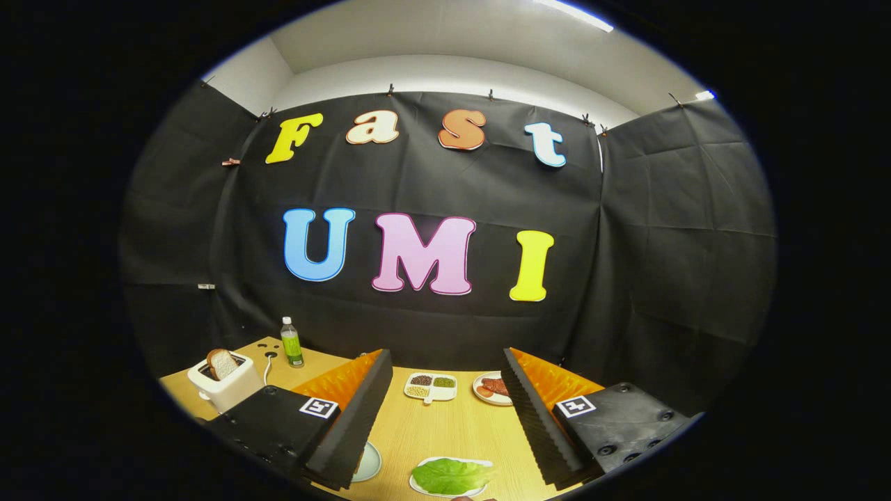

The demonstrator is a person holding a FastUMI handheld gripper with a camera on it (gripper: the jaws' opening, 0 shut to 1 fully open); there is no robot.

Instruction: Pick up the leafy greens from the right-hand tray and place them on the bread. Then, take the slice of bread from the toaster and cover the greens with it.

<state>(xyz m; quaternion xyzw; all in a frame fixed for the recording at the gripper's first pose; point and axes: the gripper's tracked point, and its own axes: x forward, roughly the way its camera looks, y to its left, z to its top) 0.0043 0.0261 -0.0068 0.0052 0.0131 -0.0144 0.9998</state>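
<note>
My gripper (445, 445) hangs above the wooden table with its fingers (355, 417) spread wide and nothing between them. Below and between the fingertips lies a green leaf (449, 475) on a white tray (422, 488). To the left of it, a round pale plate (369, 462) peeks out from behind the left finger; what lies on it is hidden. Beyond the left finger stands a white toaster (224, 384) with a slice of bread (223, 363) sticking up out of its slot.
Farther ahead on the table (445, 431) are a white divided dish (431, 387) with small heaps of grains and a round plate (491, 388) with reddish slices. A green bottle (292, 342) stands at the back left near the toaster's cord.
</note>
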